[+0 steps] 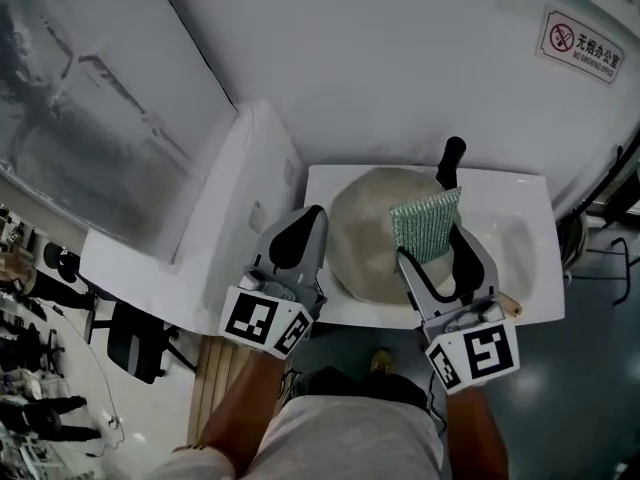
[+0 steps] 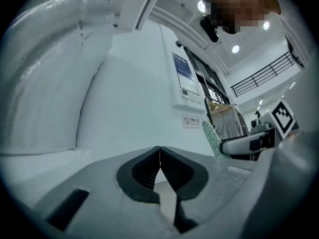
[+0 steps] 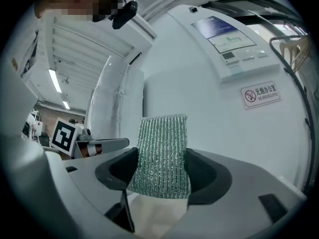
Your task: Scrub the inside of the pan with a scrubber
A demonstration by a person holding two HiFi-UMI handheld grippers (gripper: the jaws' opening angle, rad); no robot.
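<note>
Left gripper: jaws fully closed, tips meeting, nothing between them; same in the left gripper view. It sits at the left rim of the pan. I can't tell whether it touches the pan.

Right gripper: jaws clamped on the green mesh scrubber. In the right gripper view the scrubber stands upright between the pads and sticks out well past the tips.

Pan: round, pale beige inside, with a black handle pointing away from me. It sits on the white tabletop, filling the left and centre of it.

In the head view the scrubber overlaps the pan's right side, near the base of the handle. No view shows whether it touches the pan.

The two grippers are side by side, left and right of the pan. Each sees the other: the right one in the left gripper view, the left one in the right gripper view.

White wall ahead with a no-smoking sign. A white panel runs along the left of the table. A dark office chair stands on the floor, lower left.
</note>
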